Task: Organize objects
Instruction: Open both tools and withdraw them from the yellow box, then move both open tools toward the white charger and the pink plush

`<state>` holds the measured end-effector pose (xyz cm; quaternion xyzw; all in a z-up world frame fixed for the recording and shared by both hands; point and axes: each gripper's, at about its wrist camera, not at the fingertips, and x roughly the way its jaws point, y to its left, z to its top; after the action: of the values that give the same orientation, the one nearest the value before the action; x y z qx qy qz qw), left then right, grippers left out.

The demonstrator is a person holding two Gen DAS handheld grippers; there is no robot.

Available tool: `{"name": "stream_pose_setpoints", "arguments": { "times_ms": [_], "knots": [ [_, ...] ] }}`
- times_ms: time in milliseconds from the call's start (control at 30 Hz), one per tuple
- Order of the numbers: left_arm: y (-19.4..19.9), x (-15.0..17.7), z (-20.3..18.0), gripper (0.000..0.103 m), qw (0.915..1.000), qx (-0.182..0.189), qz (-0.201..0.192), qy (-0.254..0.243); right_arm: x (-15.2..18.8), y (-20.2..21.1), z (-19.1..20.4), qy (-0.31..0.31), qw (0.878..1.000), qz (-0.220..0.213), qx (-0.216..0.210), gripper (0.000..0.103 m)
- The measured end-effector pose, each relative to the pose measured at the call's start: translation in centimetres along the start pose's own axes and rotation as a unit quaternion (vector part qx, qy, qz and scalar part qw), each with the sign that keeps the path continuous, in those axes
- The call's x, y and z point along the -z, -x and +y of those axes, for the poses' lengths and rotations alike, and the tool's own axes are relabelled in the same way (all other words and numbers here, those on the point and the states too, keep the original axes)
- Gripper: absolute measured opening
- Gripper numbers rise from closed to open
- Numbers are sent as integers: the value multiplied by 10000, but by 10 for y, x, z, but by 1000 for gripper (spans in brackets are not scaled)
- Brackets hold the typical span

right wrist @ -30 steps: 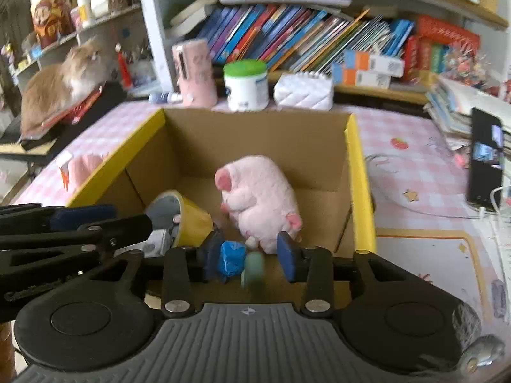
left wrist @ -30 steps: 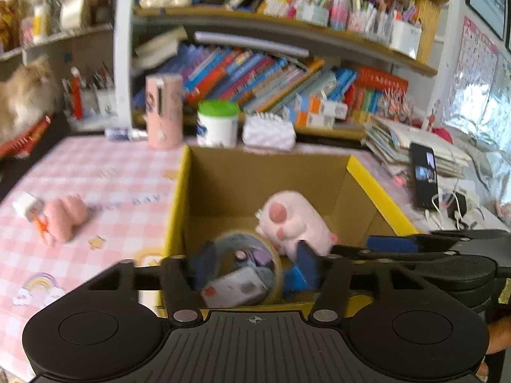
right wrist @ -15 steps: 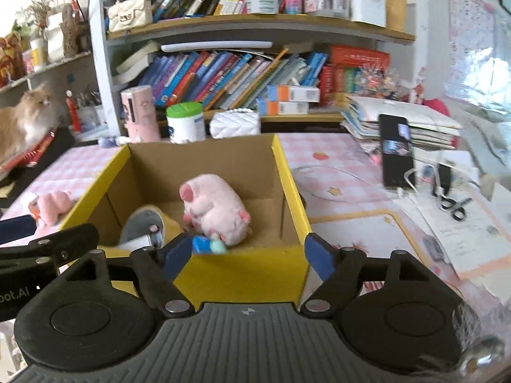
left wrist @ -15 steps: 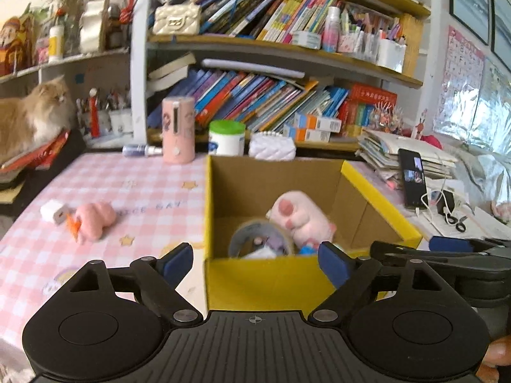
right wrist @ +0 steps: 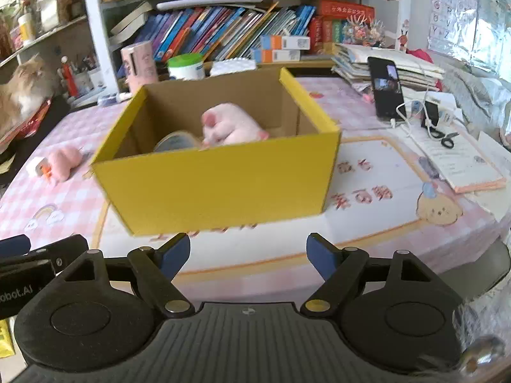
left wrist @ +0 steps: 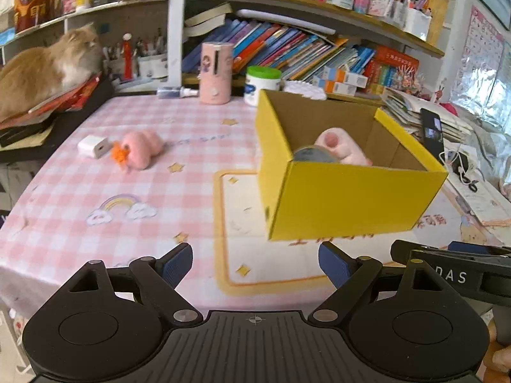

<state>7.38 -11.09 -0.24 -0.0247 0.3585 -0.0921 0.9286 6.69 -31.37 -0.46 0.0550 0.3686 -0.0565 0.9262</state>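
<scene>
Left wrist: pink checked tablecloth [left wrist: 179, 191] below bookshelves [left wrist: 303, 41].

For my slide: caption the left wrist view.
Open left gripper faces a yellow box holding a pink plush.

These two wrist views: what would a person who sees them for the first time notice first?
The bright yellow box stands in the middle of the pink checked table, with a pink plush toy and a tape roll inside it. Left of the box, a smaller pink plush lies beside a white charger. At the far left, an orange cat rests on a pile by the shelves.
</scene>
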Motion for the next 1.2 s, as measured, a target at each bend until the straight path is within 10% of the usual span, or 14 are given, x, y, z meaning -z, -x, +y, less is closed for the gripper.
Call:
{"name": "stream_pose_setpoints", "arguments": {
  "times_ms": [1200],
  "knots": [
    [85,50,137,88,9967,-706,-102,398,57,50,153,520,9956,10,-785,86]
  ]
}}
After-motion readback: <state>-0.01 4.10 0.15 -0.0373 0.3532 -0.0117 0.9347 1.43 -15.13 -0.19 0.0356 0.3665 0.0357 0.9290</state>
